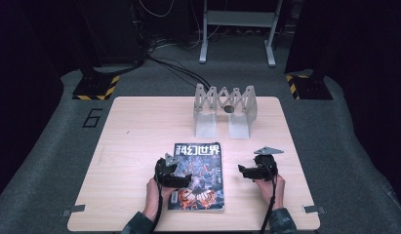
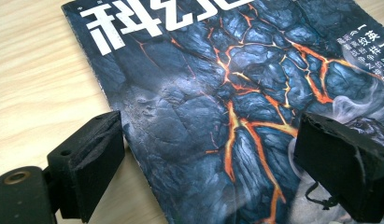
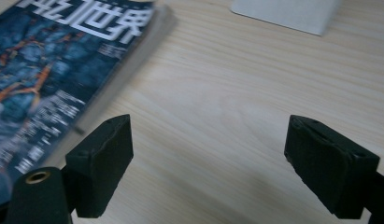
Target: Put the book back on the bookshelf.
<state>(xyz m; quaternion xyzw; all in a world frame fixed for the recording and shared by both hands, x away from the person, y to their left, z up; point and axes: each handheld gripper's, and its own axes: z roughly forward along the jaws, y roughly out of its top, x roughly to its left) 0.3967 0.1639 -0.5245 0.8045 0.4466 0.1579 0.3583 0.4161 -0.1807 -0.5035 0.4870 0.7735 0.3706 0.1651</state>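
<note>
The left gripper (image 1: 181, 179) is held over the near left part of the glossy magazine with a dark cracked-lava cover (image 1: 198, 176), its jaws spread wide and empty, one black pad (image 2: 89, 158) astride the spine edge, the other above the cover. The right gripper (image 1: 243, 170) is kept just beside the magazine's right edge over the pale wooden table (image 1: 139, 131), jaws likewise wide with nothing between them. The magazine lies flat near the table's front (the grey zigzag metal rack (image 1: 226, 109) stands well behind). A clean pick-up would probably be helped by the spine being straddled squarely and the cover steadied before closing
</note>
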